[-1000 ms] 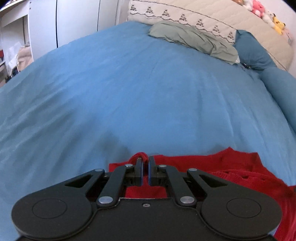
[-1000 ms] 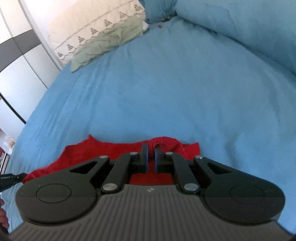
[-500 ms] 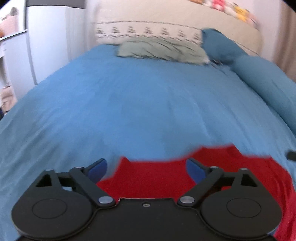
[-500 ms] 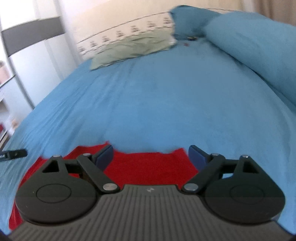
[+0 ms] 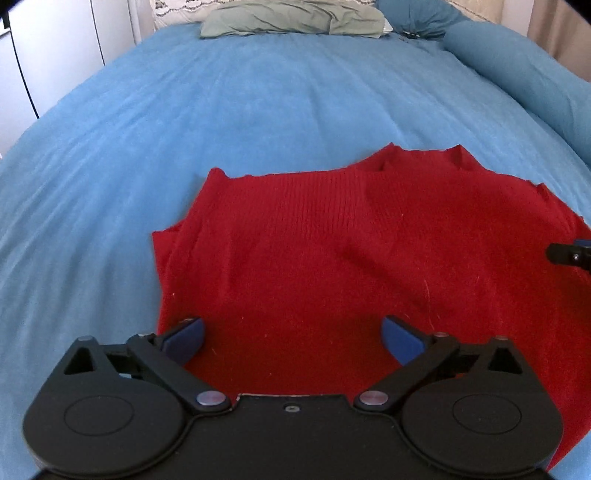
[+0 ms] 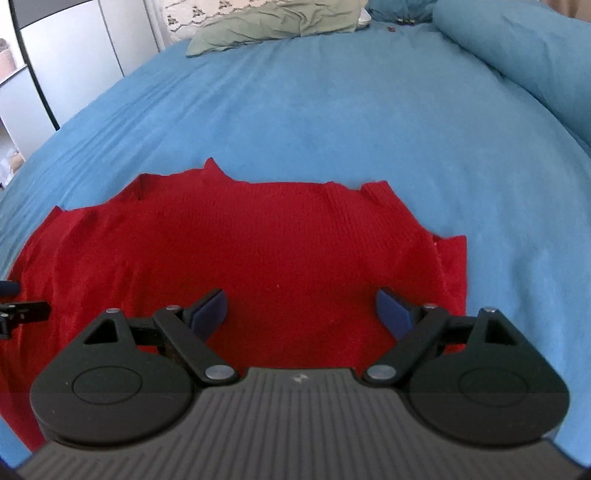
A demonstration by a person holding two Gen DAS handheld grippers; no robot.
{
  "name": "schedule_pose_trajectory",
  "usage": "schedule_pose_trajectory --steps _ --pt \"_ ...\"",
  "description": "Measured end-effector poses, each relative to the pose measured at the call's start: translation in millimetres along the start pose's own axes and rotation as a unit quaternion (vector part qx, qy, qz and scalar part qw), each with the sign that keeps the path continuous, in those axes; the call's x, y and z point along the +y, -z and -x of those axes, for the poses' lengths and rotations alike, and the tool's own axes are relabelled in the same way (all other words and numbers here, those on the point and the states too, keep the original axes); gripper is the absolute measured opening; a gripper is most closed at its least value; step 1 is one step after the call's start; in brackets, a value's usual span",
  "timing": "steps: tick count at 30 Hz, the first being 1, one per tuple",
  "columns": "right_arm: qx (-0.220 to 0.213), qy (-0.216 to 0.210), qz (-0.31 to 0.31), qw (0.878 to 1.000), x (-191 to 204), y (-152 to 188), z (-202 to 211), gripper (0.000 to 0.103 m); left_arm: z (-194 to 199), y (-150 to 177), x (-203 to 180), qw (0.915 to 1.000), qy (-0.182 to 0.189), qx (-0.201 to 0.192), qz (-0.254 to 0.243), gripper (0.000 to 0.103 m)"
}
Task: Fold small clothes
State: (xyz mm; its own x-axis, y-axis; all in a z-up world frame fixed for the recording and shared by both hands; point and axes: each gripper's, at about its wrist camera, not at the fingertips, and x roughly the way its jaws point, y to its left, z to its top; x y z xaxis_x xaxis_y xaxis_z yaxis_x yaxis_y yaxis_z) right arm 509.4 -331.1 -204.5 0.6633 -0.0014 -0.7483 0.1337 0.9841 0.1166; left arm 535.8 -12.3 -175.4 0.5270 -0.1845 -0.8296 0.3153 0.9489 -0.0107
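Left wrist view: left tongs (image 5: 291, 338) spread wide, released, above the red sweater (image 5: 351, 240) lying flat on the blue bed (image 5: 258, 103); green pillow (image 5: 291, 18) far off.

Right wrist view: right tongs (image 6: 301, 310) likewise released; sweater (image 6: 258, 236) partly hidden beneath.

red knit garment (image 5: 332, 236), blue bedspread (image 5: 258, 92), grey-green pillow (image 5: 291, 18)

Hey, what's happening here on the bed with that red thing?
A person holding a gripper in each hand is folding a red knit sweater laid out on a blue bedspread. The left gripper and the right gripper are both open above the sweater's near part, gripping nothing. A green cloth lies at the far end of the bed.
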Motion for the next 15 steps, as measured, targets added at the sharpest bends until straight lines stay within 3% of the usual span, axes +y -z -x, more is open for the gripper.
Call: schedule_pose_trajectory --steps 4,9,15 --pt "-0.005 0.005 0.015 1.0 6.0 -6.3 7.1 0.103 10.2 -11.2 -0.9 0.9999 -0.014 0.001 0.002 0.103" --pt "-0.032 0.009 0.011 0.999 14.2 -15.2 55.2 0.103 52.0 -13.7 -8.7 0.9986 -0.052 -0.01 -0.008 0.103" --pt "-0.029 0.038 -0.024 0.999 29.7 13.0 124.0 0.103 99.9 10.7 -32.3 0.9981 -0.061 -0.001 -0.006 0.103"
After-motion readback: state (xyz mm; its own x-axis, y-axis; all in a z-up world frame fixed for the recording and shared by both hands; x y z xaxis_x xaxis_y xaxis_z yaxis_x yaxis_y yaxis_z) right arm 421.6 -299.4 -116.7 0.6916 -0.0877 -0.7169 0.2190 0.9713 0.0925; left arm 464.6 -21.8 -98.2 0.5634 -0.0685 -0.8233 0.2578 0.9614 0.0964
